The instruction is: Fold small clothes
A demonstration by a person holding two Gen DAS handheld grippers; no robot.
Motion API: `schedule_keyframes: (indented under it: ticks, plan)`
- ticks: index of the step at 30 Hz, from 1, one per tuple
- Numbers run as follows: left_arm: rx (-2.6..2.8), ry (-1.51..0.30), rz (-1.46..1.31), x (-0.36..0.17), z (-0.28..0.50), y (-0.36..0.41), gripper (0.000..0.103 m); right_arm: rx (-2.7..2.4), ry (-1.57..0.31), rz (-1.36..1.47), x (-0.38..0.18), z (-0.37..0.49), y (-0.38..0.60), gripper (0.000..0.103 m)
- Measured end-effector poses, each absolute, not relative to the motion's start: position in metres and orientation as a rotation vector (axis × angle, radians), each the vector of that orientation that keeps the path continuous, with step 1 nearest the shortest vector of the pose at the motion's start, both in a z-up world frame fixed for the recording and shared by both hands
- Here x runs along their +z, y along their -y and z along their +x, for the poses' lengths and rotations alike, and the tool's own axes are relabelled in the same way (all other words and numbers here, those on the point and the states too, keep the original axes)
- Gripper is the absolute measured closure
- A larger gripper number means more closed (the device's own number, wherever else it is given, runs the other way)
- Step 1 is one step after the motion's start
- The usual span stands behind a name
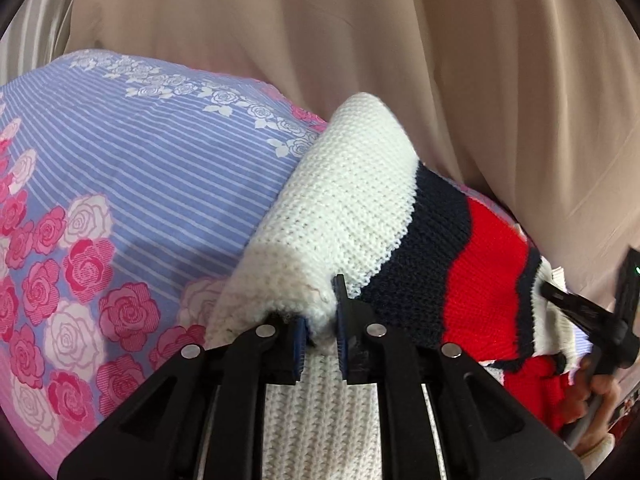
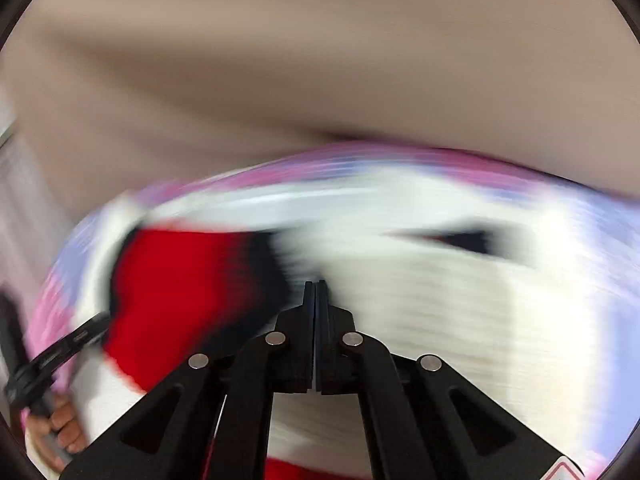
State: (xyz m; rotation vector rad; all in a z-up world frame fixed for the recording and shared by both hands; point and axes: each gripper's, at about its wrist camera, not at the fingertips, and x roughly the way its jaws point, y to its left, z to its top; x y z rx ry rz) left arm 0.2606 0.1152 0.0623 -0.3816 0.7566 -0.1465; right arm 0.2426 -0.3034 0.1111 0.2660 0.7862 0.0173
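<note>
A small knit sweater, white with a navy band and a red band, lies on a flowered bed sheet. My left gripper is shut on a bunched fold of the sweater's white knit. In the left wrist view my right gripper shows at the far right, at the sweater's red and white edge. The right wrist view is heavily blurred. There the right gripper has its fingers pressed together over the sweater. I cannot tell whether cloth is between them. My left gripper shows at the lower left.
The sheet is lilac with white stripes and pink and white roses. A beige curtain hangs behind the bed, also in the right wrist view. A hand holds the left gripper's handle.
</note>
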Motion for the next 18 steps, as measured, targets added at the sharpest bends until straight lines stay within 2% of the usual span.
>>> schedule_keyframes:
  ticks: [2, 3, 5, 7, 8, 9, 11, 14, 17, 18]
  plan:
    - [-0.142, -0.757, -0.374, 0.064, 0.262, -0.114, 0.091, 0.012, -0.753, 0.320, 0.118, 0.215, 0.327, 0.082]
    - [-0.144, -0.757, -0.380, 0.064, 0.262, -0.115, 0.091, 0.015, -0.742, 0.329, 0.119, 0.206, 0.332, 0.064]
    - [-0.150, -0.755, -0.394, 0.064, 0.263, -0.118, 0.091, -0.042, -0.749, 0.270, 0.113, 0.196, 0.330, 0.041]
    - [-0.150, -0.753, -0.398, 0.065, 0.263, -0.119, 0.091, -0.071, -0.782, 0.214, 0.104, 0.201, 0.321, 0.042]
    - [-0.148, -0.751, -0.395, 0.066, 0.263, -0.119, 0.092, -0.087, -0.776, 0.177, 0.104, 0.200, 0.315, 0.050]
    - [-0.149, -0.745, -0.392, 0.068, 0.261, -0.119, 0.093, -0.062, -0.778, 0.175, 0.108, 0.196, 0.317, 0.091]
    - [-0.144, -0.722, -0.384, 0.072, 0.254, -0.120, 0.094, 0.004, -0.715, 0.215, 0.131, 0.183, 0.324, 0.096]
    - [-0.132, -0.718, -0.372, 0.072, 0.252, -0.118, 0.094, 0.006, -0.580, 0.205, 0.158, 0.169, 0.339, 0.096]
    - [-0.133, -0.748, -0.374, 0.070, 0.257, -0.115, 0.094, -0.082, -0.781, 0.217, 0.103, 0.206, 0.358, 0.096]
    - [-0.129, -0.749, -0.363, 0.072, 0.258, -0.113, 0.094, -0.064, -0.746, 0.245, 0.096, 0.203, 0.360, 0.098]
